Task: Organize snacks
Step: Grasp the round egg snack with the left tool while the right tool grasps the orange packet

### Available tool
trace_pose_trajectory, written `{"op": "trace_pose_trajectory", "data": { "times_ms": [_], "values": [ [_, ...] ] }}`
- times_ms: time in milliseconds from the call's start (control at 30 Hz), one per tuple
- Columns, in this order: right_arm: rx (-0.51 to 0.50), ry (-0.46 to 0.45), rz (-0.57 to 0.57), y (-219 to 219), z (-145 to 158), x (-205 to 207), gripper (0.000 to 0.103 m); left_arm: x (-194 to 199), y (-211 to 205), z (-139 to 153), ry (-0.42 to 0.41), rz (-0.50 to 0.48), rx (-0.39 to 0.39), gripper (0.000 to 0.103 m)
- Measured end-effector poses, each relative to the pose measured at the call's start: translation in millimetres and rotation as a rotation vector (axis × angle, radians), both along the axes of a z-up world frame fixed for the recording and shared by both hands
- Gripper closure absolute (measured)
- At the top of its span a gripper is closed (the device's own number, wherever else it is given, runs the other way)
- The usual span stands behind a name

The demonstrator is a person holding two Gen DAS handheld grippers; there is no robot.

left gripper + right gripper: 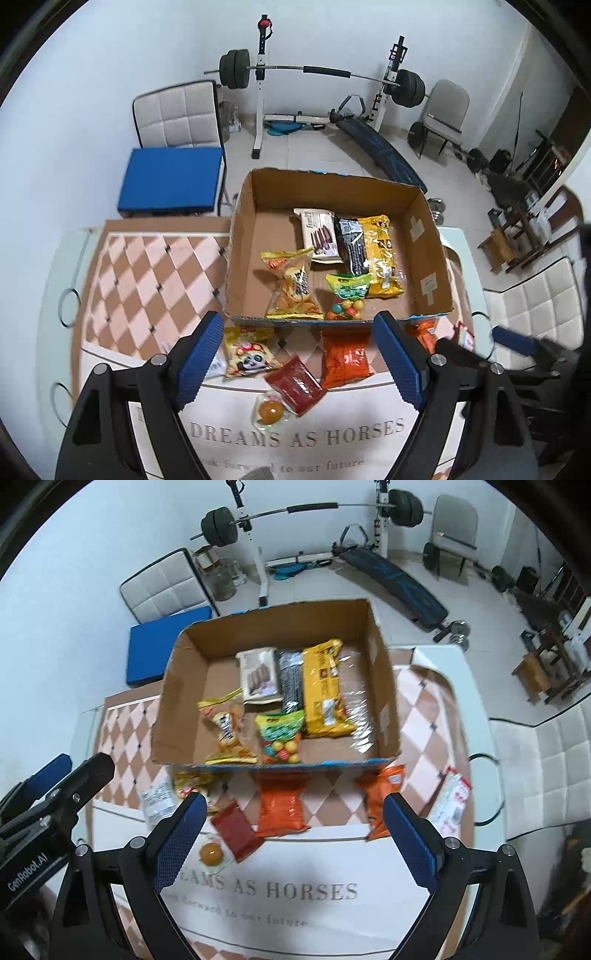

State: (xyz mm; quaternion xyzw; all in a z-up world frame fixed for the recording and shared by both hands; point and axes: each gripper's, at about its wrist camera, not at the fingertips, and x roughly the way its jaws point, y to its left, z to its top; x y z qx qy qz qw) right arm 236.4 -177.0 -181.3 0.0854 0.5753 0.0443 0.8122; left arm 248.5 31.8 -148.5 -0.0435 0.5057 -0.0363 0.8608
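Box: open cardboard carton on the bench, used here as landmark.

Inside the box:
- white wafer pack, toward the far wall;
- black pack, touching the wafer pack's right side;
- yellow pack, right of the black pack, part under clear film;
- chip bag, against the near wall, left;
- gumball bag, against the near wall, just right of the chip bag.

On the bench in front of the box:
- panda bag, near the left corner;
- white packet, left of the panda bag;
- dark red packet, nearer the camera than the panda bag;
- jelly cup, just beside the dark red packet;
- orange bag, below the box's near wall, centre;
- second orange bag, near the right corner;
- white-and-red packet, right of that corner.

Left gripper: jaws spread wide, nothing between the pads, hanging over the snacks in front of the box.

Right gripper: jaws wide apart, empty, above the same row.
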Motion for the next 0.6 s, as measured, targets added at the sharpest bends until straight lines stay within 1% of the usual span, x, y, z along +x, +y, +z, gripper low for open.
{"op": "trace_pose_trajectory", "data": {
  "times_ms": [33, 67, 133, 200, 400, 533, 600],
  "values": [
    [0.006, 0.014, 0.006, 2, -6, 0, 0.004, 0, 3, -6, 0.009, 0.004, -0.017, 0.009],
    [0.01, 0.028, 0.008, 3, -14, -1, 0.004, -1, 6, -13, 0.023, 0.013, -0.027, 0.007],
    [0.036, 0.079, 0.017, 5, -35, 1, 0.004, -2, 13, -32, 0.061, 0.039, -0.026, 0.007],
    [0.049, 0.139, 0.02, 8, -63, 3, 0.004, -4, 19, -55, 0.111, 0.069, -0.004, 0.007],
    [0.063, 0.276, 0.005, 14, -144, 14, 0.004, -13, 48, -138, 0.309, 0.183, -0.009, 0.007],
    [0.052, 0.316, 0.006, 24, -180, 28, 0.004, -22, 60, -179, 0.399, 0.231, -0.025, 0.007],
    [0.042, 0.329, 0.013, 31, -194, 35, 0.005, -25, 62, -193, 0.432, 0.238, -0.026, 0.007]
  ]
}}
